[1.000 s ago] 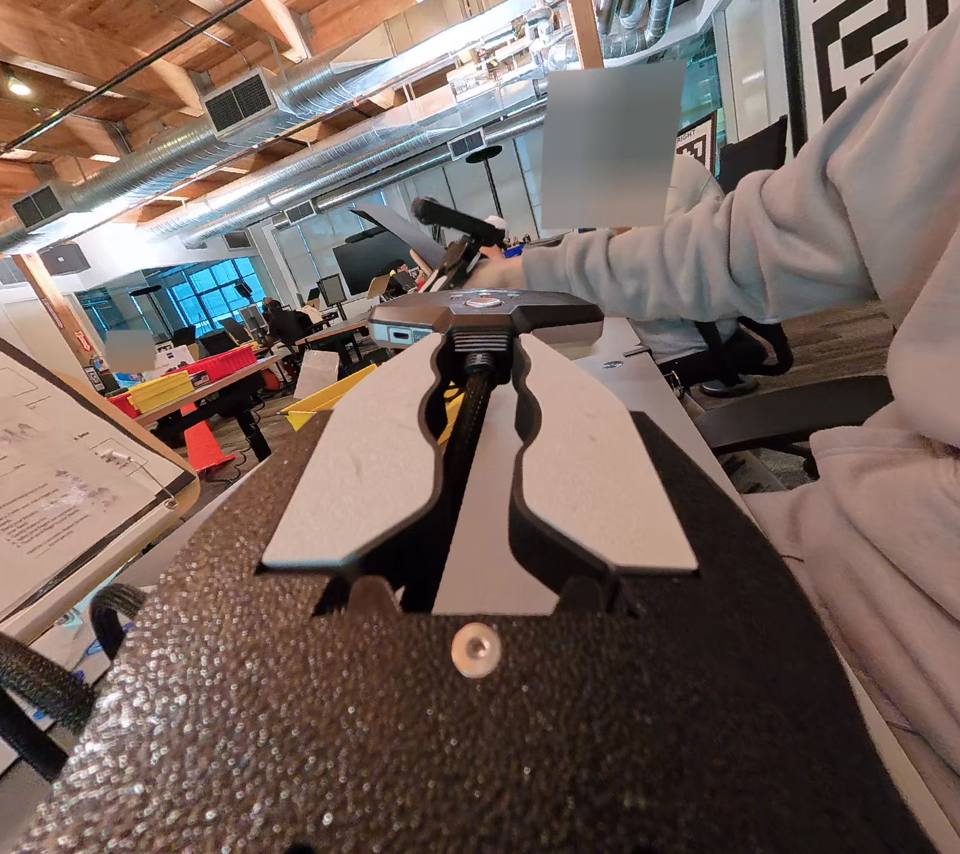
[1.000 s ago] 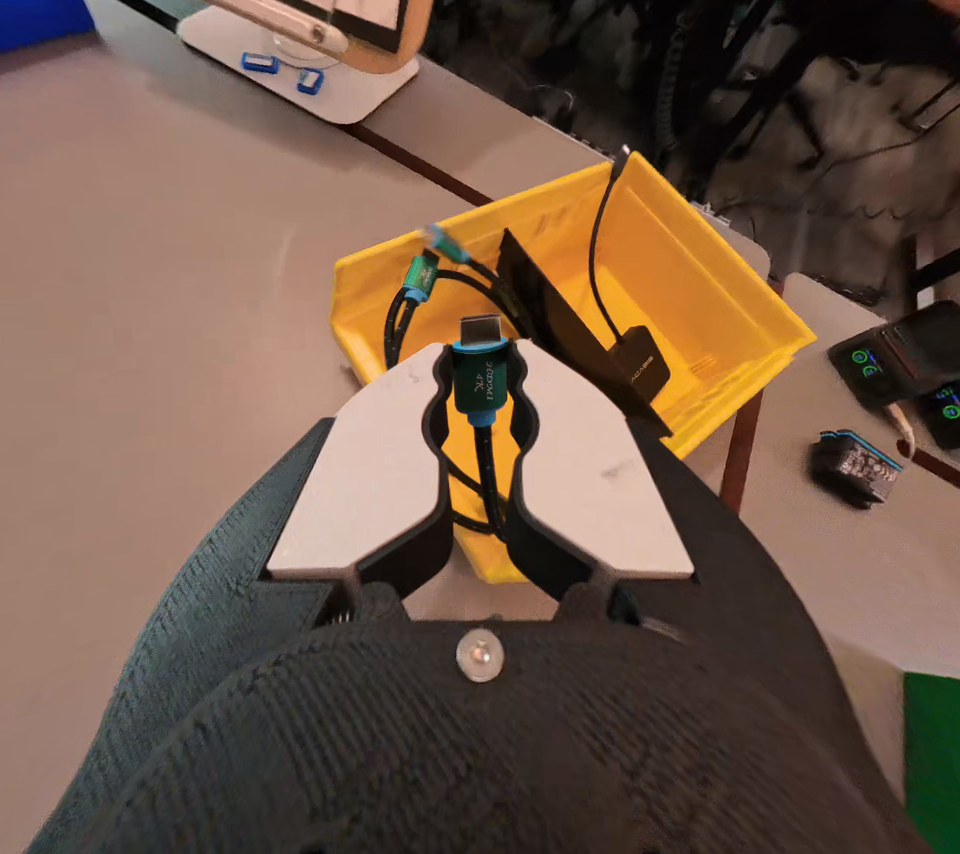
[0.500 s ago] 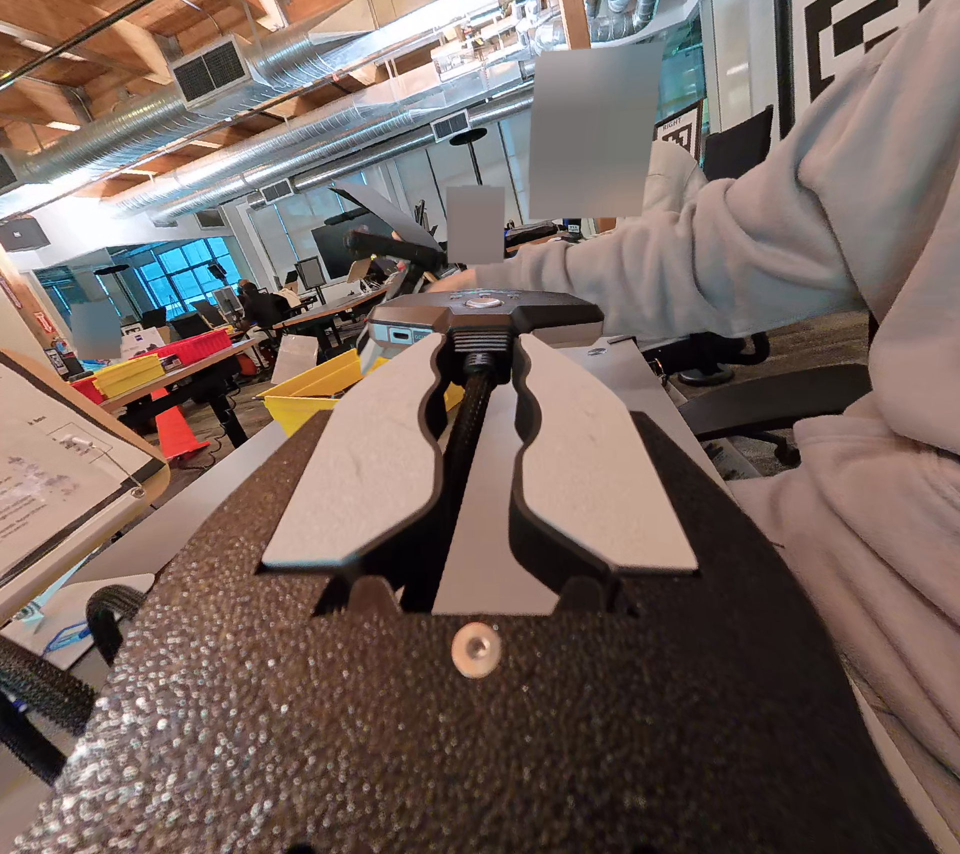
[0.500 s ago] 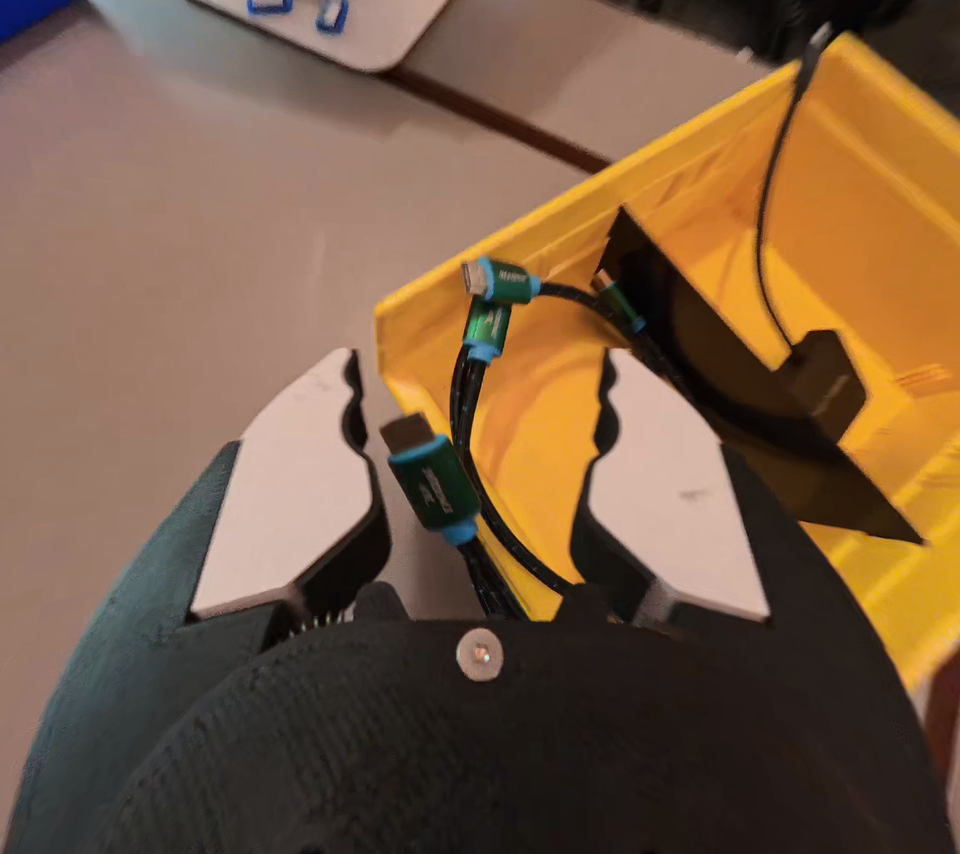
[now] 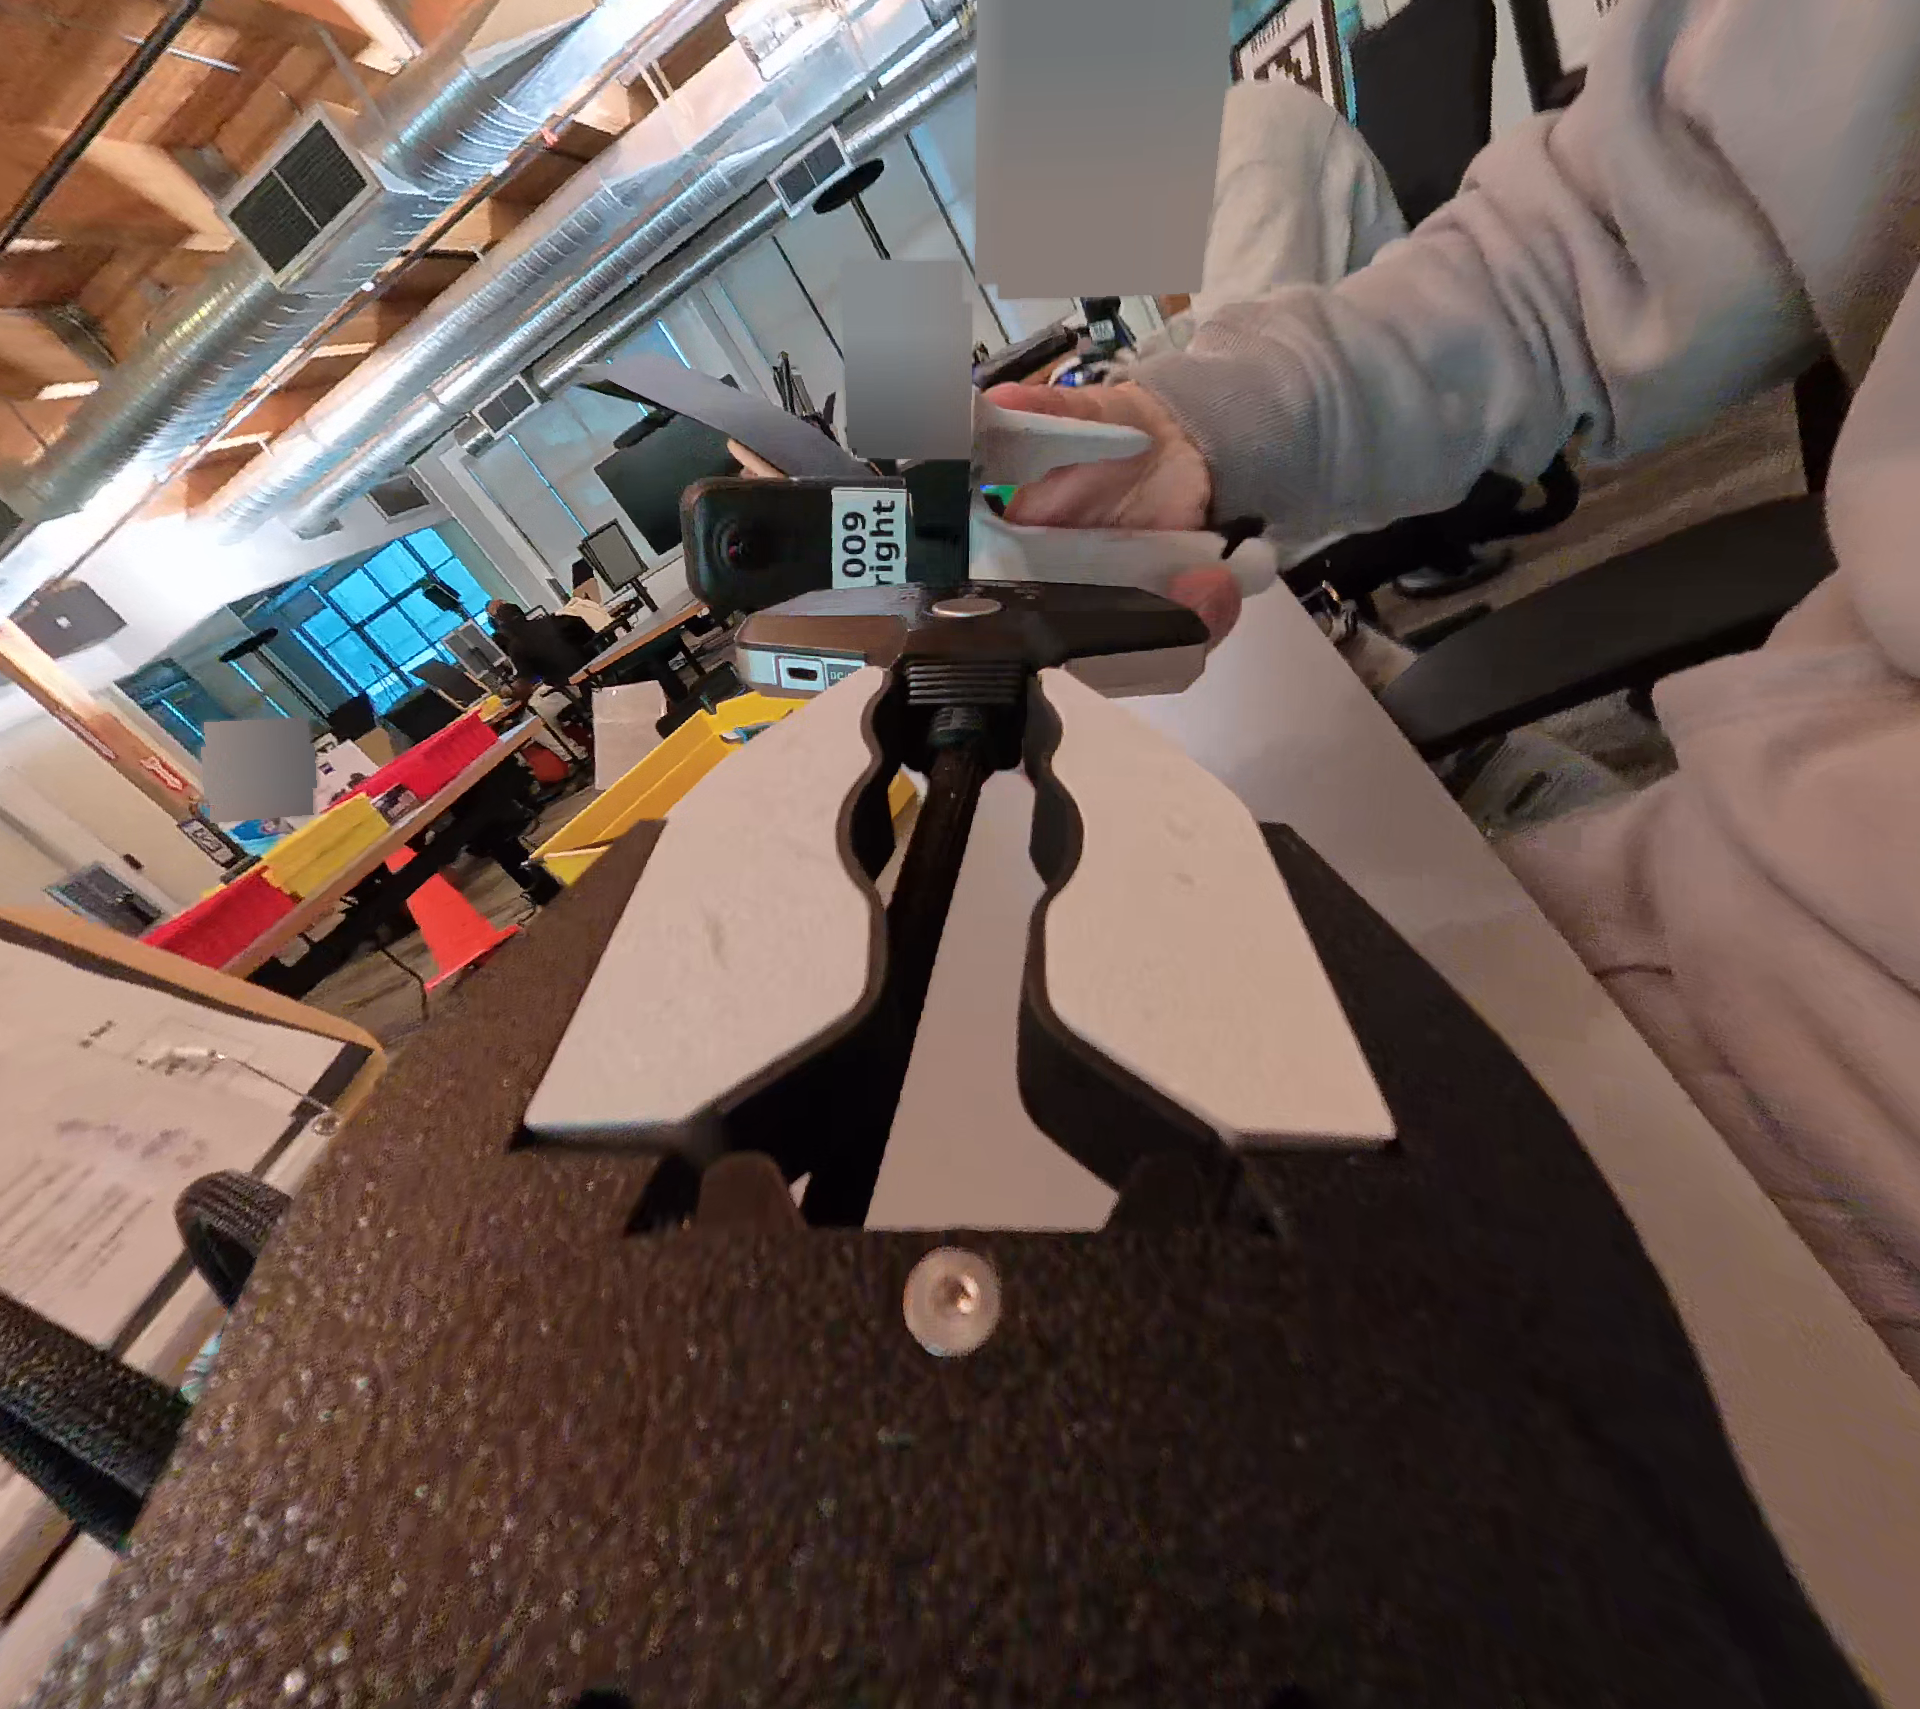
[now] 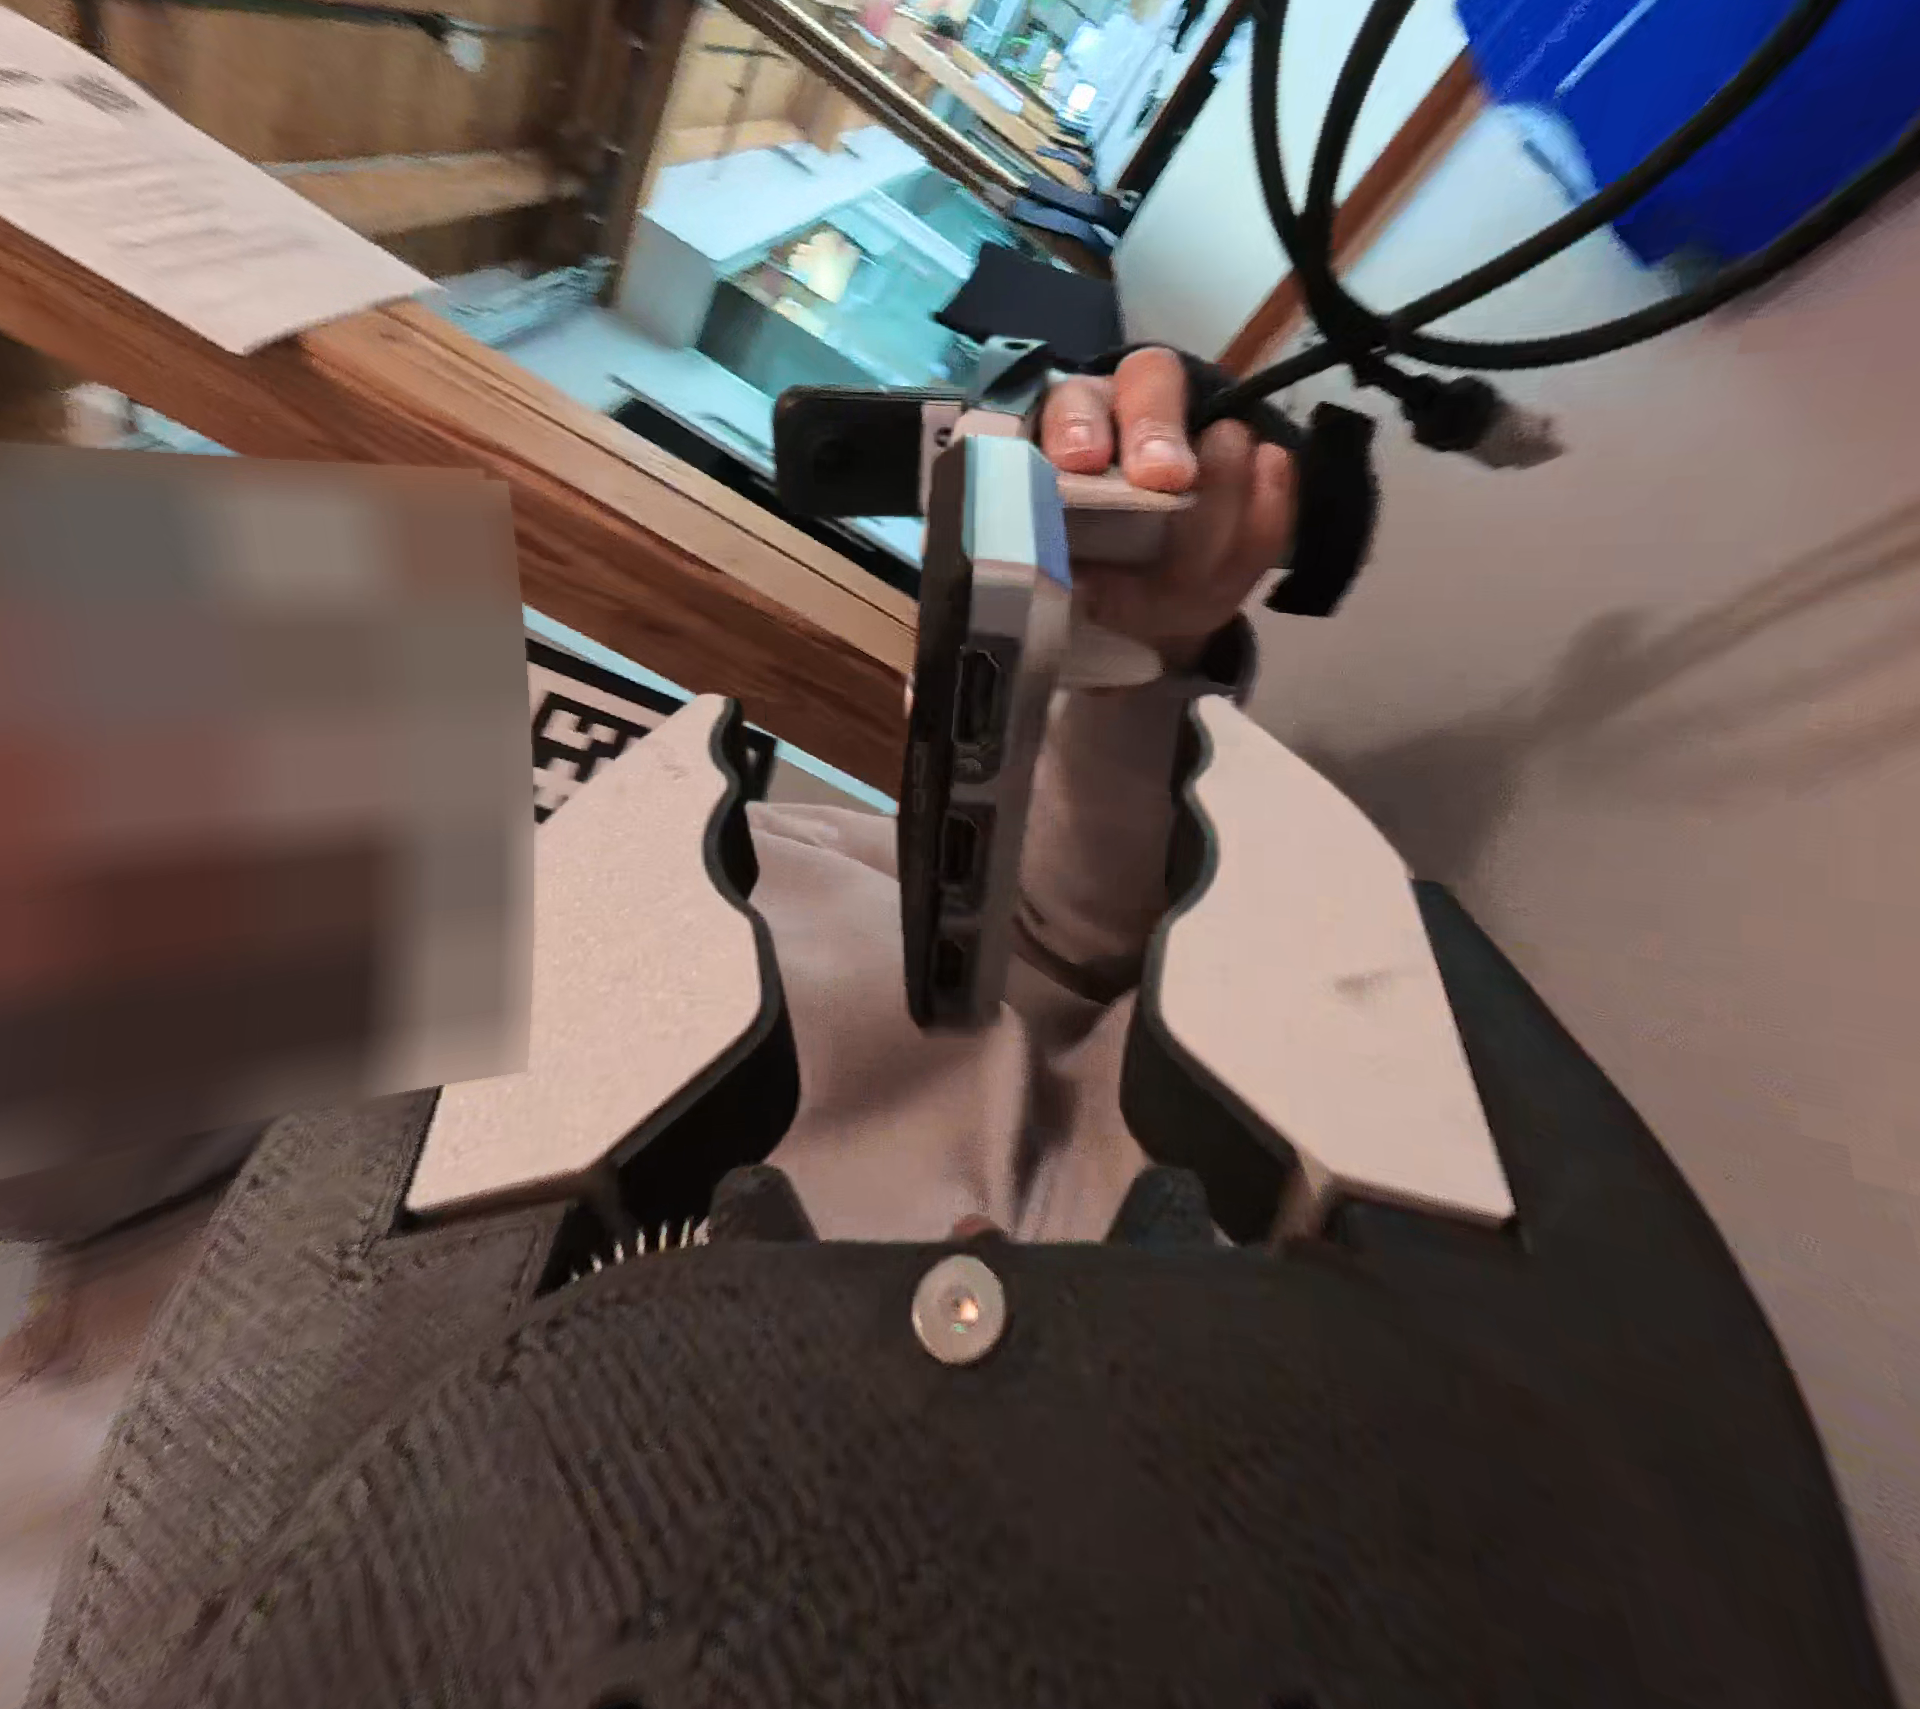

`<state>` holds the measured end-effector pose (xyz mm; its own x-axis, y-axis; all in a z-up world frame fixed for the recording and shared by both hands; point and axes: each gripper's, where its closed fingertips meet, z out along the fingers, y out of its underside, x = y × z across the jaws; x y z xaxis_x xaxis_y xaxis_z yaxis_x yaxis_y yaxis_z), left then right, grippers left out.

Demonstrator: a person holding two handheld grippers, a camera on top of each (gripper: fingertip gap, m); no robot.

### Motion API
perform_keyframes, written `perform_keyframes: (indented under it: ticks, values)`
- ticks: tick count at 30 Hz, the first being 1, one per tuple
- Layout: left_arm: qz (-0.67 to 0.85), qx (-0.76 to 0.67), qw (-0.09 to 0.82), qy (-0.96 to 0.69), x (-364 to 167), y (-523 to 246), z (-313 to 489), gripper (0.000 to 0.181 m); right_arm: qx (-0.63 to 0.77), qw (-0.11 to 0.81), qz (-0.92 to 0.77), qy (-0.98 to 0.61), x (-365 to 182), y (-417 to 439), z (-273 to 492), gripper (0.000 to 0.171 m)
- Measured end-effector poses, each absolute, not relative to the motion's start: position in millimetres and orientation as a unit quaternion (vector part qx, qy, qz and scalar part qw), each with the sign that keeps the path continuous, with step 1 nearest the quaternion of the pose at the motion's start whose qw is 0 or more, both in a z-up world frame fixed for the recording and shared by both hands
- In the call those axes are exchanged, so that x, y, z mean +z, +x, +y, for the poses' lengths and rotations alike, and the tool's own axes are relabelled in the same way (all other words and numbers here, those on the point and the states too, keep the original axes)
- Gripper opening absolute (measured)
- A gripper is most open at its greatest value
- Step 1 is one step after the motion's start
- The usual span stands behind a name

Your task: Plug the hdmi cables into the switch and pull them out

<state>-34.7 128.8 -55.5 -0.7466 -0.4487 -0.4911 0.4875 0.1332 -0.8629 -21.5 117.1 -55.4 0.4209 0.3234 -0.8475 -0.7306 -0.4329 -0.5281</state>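
I am holding the left gripper (image 5: 958, 729) with its fingers (image 5: 774, 880) drawn narrow and clamped on the ribbed black plug (image 5: 961, 685) of a braided cable (image 5: 920, 911). That plug is seated in the near edge of the switch (image 5: 971, 631), so the dark, flat box is riding in the air at my fingertips, above the grey desk (image 5: 1288, 724). A free port is showing on the switch's grey face, left of the plug.

From the right side, I am seeing the right gripper (image 6: 961, 786) with its fingers (image 6: 1320, 963) standing wide and gripping nothing. The switch (image 6: 966, 786) is hanging edge-on straight ahead, its lower end lying between my two fingers without touching either; three open ports are showing along its narrow side. Behind it, a hand (image 6: 1195, 516) is wrapping the far gripper's handle, and black cables (image 6: 1330, 205) are looping above, one loose plug (image 6: 1486, 423) dangling to the right. Past the switch in the left view, a yellow bin (image 5: 665, 776) is sitting on the desk.
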Motion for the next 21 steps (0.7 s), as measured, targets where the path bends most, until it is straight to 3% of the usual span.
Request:
perform_keyframes:
  ticks: [1,3,12,15,21]
  values:
    - [0.67,-0.647,0.363,0.02,-57.8,-34.7,126.7,0.022,0.531,0.515,0.15,-0.656,-52.4,-28.5,119.7,0.065]
    - [0.672,-0.639,0.373,0.03,-58.2,-35.9,125.4,0.022,0.515,0.516,0.156,-0.666,-59.1,-31.3,126.0,0.023]
    - [0.679,-0.627,0.382,0.006,-65.7,-26.1,131.2,0.025,0.44,0.544,0.095,-0.708,-64.8,-25.0,130.7,0.024]
    - [0.635,-0.651,0.416,-0.016,-44.3,-28.5,136.3,0.06,0.417,0.56,0.073,-0.712,-50.6,-18.1,128.3,0.023]
    - [0.515,-0.699,0.495,-0.045,14.6,-52.0,173.5,0.067,0.276,0.646,0.049,-0.71,19.6,45.4,96.4,0.023]
